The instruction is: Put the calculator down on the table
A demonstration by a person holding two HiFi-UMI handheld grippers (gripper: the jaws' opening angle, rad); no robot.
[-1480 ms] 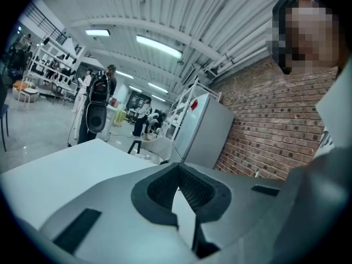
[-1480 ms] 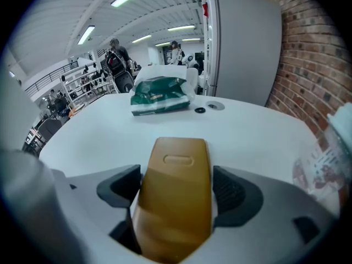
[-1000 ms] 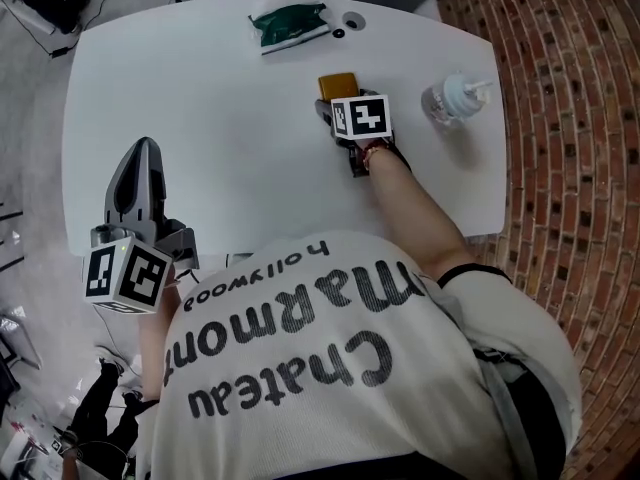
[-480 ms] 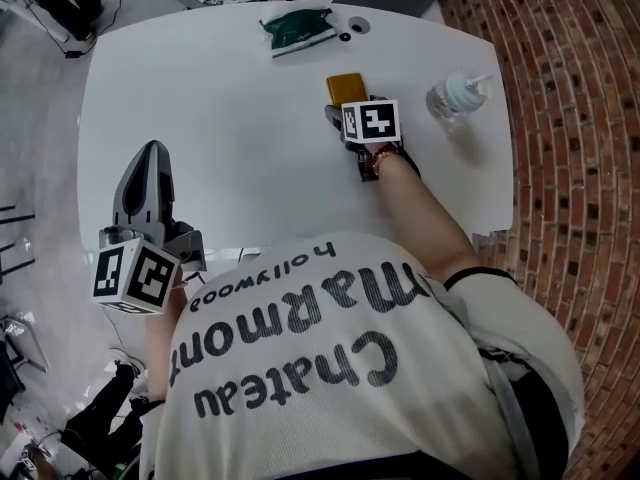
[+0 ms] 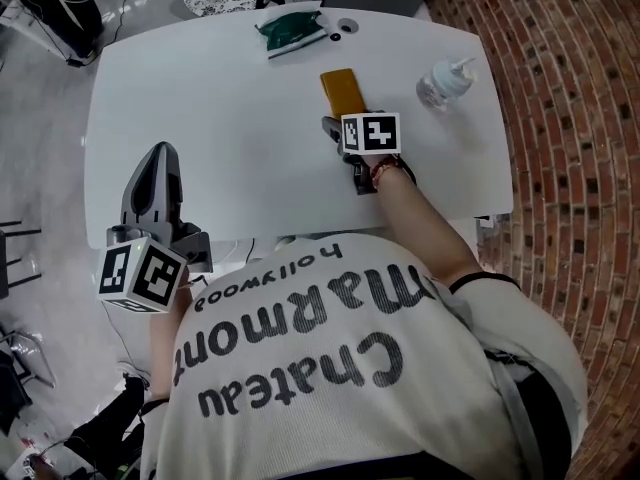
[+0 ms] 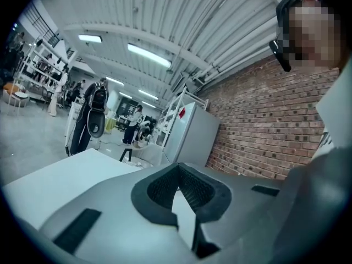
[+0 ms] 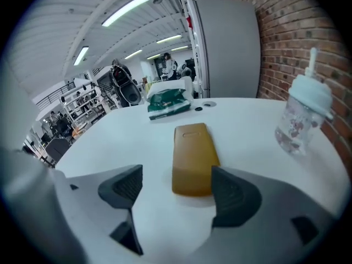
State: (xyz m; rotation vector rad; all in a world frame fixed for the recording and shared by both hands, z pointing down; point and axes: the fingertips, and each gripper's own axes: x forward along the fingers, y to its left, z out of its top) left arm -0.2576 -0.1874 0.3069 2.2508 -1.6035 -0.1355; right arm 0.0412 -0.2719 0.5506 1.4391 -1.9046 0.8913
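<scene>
The calculator (image 5: 342, 90) is an ochre slab lying flat on the white table (image 5: 230, 118), back side up. In the right gripper view the calculator (image 7: 192, 157) lies just ahead of the jaws. My right gripper (image 5: 340, 120) sits right behind its near end, tilted down at the table. The right gripper (image 7: 177, 187) is wide apart and closing, with nothing between its pads, which touch nothing. My left gripper (image 5: 158, 153) hovers over the table's left front part, far from the calculator. In its own view the left gripper (image 6: 177, 172) has its pads together and empty.
A clear bottle with a pump top (image 5: 440, 83) stands to the right of the calculator, near the table's right edge; the same bottle (image 7: 302, 117) shows in the right gripper view. A green packet (image 5: 290, 30) and two small black items (image 5: 345, 26) lie at the far edge. Brick floor runs along the right.
My right gripper has drawn back toward me off the calculator, so more of the calculator shows. The calculator stays put on the table. The left gripper has drifted slightly.
</scene>
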